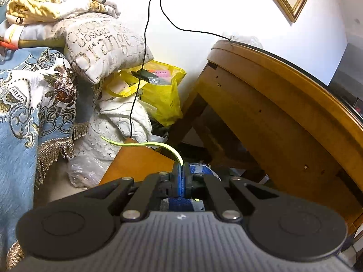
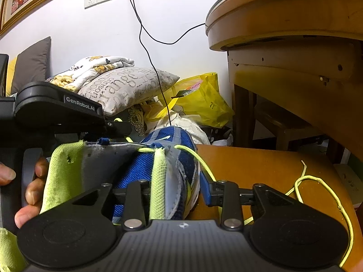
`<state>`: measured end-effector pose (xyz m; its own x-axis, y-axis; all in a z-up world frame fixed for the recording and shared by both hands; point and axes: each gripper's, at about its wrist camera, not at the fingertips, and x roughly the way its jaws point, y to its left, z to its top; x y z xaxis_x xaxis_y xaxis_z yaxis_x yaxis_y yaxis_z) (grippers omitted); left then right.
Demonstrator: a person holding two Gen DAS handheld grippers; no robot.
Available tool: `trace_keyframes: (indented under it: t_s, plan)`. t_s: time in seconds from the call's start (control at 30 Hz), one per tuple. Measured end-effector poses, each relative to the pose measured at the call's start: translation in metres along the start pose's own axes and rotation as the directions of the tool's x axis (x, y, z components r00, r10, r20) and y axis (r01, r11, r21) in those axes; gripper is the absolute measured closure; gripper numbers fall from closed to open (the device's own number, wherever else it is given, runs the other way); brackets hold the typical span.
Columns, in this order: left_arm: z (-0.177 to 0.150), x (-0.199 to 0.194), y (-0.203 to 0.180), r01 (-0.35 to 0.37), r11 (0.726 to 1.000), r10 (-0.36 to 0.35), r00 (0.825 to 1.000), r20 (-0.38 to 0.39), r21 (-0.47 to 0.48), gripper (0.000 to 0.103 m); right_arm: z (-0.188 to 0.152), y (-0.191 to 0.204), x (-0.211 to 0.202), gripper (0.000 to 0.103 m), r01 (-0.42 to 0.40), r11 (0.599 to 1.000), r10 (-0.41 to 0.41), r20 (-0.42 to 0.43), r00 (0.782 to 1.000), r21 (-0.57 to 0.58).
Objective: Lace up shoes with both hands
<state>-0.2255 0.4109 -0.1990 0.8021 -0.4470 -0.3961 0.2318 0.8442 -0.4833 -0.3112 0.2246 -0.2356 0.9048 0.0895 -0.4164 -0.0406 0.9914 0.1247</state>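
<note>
One yellow bag (image 2: 204, 104) holds pink packaging (image 1: 162, 72).

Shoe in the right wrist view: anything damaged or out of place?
Yes. The shoe's lime lining has a small tear near its top edge, and the loose lace trails in loops over the wooden surface, mostly unthreaded.

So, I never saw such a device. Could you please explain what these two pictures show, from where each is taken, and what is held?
These are two hand-held grippers, each carrying a camera that looks along its fingers. In the left wrist view, the left gripper is shut on a yellow-green lace. In the right wrist view, the right gripper is open around a blue shoe standing on a wooden stool. The person's hand holds the left gripper's handle. More lace lies loose on the stool. Behind are a pillow and a yellow bag.
</note>
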Motion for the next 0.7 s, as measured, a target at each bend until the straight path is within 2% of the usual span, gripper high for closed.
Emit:
trace_keyframes:
  t_s: [0.17, 0.27, 0.37, 0.47, 0.53, 0.57, 0.6, 0.7]
  plan:
    - [0.000, -0.002, -0.005, -0.016, 0.999, 0.016, 1.000, 0.007, 0.035, 0.101, -0.001, -0.002, 0.001, 0.067, -0.007, 1.000, 0.007, 0.001, 1.000, 0.003]
    - [-0.002, -0.003, -0.012, -0.032, 0.995, 0.031, 0.999, 0.015, 0.098, 0.101, -0.001, -0.001, 0.000, 0.067, -0.008, 1.000, 0.008, 0.000, 1.000, 0.001]
    - [-0.002, -0.005, -0.017, -0.036, 0.987, 0.036, 0.999, 0.000, 0.155, 0.100, -0.001, -0.002, 0.000, 0.067, -0.009, 1.000, 0.009, -0.004, 1.000, 0.006]
    - [-0.001, -0.008, -0.016, -0.022, 0.987, 0.028, 0.999, -0.034, 0.157, 0.097, -0.001, -0.002, 0.000, 0.067, -0.011, 1.000, 0.011, -0.010, 1.000, 0.008]
    - [0.000, -0.012, -0.016, -0.010, 0.988, 0.018, 0.999, -0.051, 0.152, 0.085, -0.001, -0.002, -0.001, 0.067, -0.013, 1.000, 0.013, -0.015, 1.000, 0.008]
    - [-0.001, -0.015, -0.017, -0.009, 0.988, 0.017, 0.998, -0.053, 0.156, 0.070, 0.000, -0.002, -0.001, 0.067, -0.016, 1.000, 0.017, -0.018, 1.000, 0.008]
    - [-0.001, -0.018, -0.018, -0.007, 0.987, 0.016, 0.999, -0.052, 0.163, 0.062, 0.000, -0.002, -0.001, 0.067, -0.021, 1.000, 0.021, -0.022, 1.000, 0.010]
    - [-0.005, -0.030, -0.025, 0.008, 0.979, 0.004, 0.998, -0.060, 0.202, 0.058, 0.001, -0.003, -0.003, 0.067, -0.033, 0.999, 0.033, -0.032, 0.999, 0.014]
